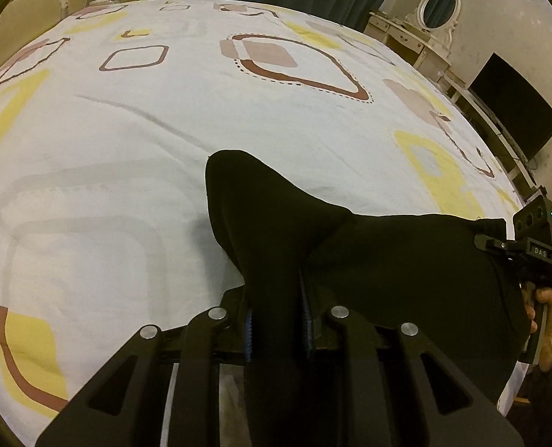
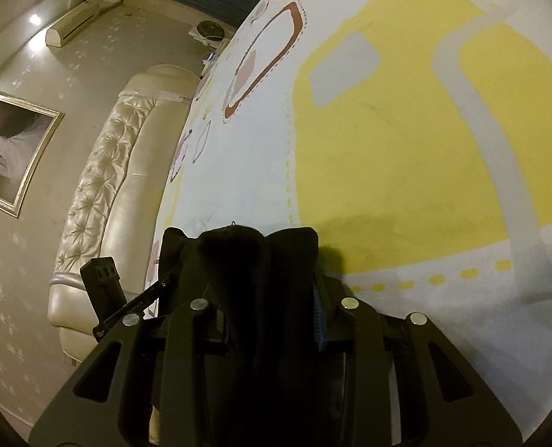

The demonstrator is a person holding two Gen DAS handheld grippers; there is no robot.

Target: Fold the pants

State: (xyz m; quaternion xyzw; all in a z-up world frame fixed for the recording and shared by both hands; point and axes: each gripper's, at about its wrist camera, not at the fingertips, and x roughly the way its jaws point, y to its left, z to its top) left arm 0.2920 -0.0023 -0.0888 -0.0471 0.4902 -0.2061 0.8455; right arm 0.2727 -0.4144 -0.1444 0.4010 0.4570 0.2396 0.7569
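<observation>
- Both black two-finger grippers are clamped on the soft black fabric pants: our left gripper (image 1: pixel 276 326) pinches a bunched ridge of cloth between its blue-padded fingers (image 1: pixel 248 329), and our right gripper (image 2: pixel 272 298) bites a similar gathered fold.
- Between the two tools the black pants (image 1: pixel 369 253) hang as a stretched span, lifted off the white bedsheet with yellow and brown rounded shapes (image 1: pixel 126 149), with one peak of cloth rising past our left fingers.
- As we judge it, the held edge runs from one gripper to the other, across our left wrist view, so laying it down turns on keeping that line taut and parallel to the sheet; neither hand is clearly nearer the bed.
- From the left view, our right gripper (image 1: pixel 529 253) shows at the frame edge, a hand (image 1: pixel 548 327) on its grip.
- Hidden: the legs, the waistband and how much cloth dangles below; we cannot tell which end we hold.
</observation>
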